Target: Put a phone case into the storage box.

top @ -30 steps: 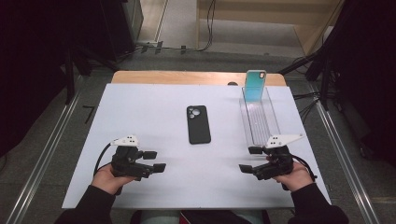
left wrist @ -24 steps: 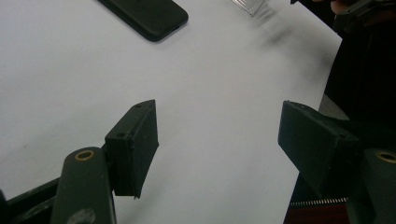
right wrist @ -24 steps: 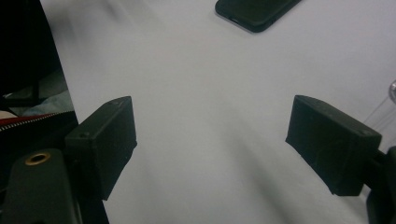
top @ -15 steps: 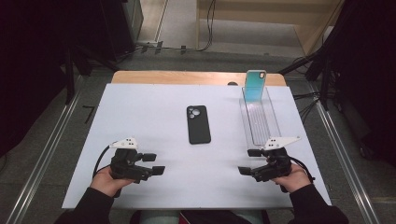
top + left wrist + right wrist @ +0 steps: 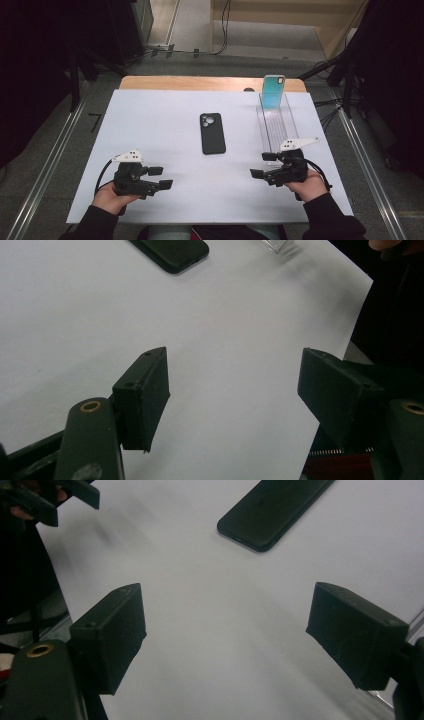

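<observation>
- Where the white table (image 5: 150,125) has its middle, a black phone (image 5: 212,133) lies flat with its camera end toward the far edge, bare surface on every side of it.
- Right of the phone, and apart from it, a clear plastic rack (image 5: 276,122) runs lengthwise toward the far edge, close to the table's right side.
- At the rack's far end a teal phone (image 5: 273,92) stands upright in it, near the far edge of the table.
- Beyond the white top, a strip of wood (image 5: 200,83) shows along the far edge.
- Near the front edge on the right, the right gripper (image 5: 264,165) is held in the right hand (image 5: 306,184), just in front of the rack's near end; its jaws stand wide apart with nothing between them.
- Near the front edge on the left, the left gripper (image 5: 161,177) sits in the left hand (image 5: 111,198), jaws also spread wide and empty, pointing toward the table's middle.
- Between the two grippers the front of the table is bare, and open surface separates both from the black phone.
- From the left gripper view, the jaws frame bare white surface, with the black phone's end (image 5: 172,252) far ahead and the table's curved edge at the right.
- From the right gripper view, the black phone (image 5: 272,510) lies ahead of the spread jaws, and the other gripper shows at the upper left corner.
</observation>
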`<state>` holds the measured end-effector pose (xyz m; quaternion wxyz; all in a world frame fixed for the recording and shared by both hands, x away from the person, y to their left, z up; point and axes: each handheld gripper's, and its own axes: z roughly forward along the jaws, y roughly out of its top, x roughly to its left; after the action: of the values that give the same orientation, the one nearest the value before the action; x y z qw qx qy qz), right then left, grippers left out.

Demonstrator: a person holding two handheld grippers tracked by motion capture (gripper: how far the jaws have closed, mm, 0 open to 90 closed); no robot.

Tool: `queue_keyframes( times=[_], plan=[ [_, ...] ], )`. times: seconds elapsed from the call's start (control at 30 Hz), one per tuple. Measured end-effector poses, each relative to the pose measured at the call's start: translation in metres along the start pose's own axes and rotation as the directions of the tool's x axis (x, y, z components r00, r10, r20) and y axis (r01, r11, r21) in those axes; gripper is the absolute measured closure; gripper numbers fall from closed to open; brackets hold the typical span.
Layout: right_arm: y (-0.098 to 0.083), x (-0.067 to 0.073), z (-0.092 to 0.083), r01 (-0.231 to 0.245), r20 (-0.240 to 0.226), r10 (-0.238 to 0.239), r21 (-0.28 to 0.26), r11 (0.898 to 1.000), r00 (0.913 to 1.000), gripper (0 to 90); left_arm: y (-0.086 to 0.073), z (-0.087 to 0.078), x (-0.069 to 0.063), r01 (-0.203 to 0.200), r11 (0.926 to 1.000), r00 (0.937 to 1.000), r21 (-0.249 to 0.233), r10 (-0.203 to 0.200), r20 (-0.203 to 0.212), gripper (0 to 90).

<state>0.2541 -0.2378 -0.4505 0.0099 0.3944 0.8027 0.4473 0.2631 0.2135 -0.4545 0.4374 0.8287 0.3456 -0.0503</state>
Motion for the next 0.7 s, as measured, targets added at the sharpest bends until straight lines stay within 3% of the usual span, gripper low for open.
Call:
queue_keyframes(
  times=[0.17, 0.27, 0.5, 0.7],
  plan=[
    [0.008, 0.002, 0.005, -0.015, 0.013, 0.015, -0.007, 1.0, 0.9998, 14.0, -0.002, -0.002, 0.0, 0.005, 1.0, 1.0, -0.001, -0.005, -0.004, 29.0],
    [0.015, 0.003, 0.009, -0.006, 0.057, 0.006, -0.001, 1.0, 0.9983, 14.0, -0.002, -0.002, 0.0, 0.01, 0.9999, 0.9999, -0.004, -0.01, -0.006, 29.0],
    [0.026, 0.001, 0.019, -0.059, 0.134, 0.06, -0.006, 0.998, 0.9892, 14.0, -0.002, -0.001, 0.0, 0.013, 0.9999, 0.9999, 0.003, -0.013, -0.007, 29.0],
    [0.039, 0.002, 0.024, -0.087, 0.144, 0.094, -0.048, 0.995, 0.9852, 14.0, -0.002, -0.002, 0.0, 0.011, 0.9999, 0.9999, 0.0, -0.011, -0.013, 28.9]
  ],
)
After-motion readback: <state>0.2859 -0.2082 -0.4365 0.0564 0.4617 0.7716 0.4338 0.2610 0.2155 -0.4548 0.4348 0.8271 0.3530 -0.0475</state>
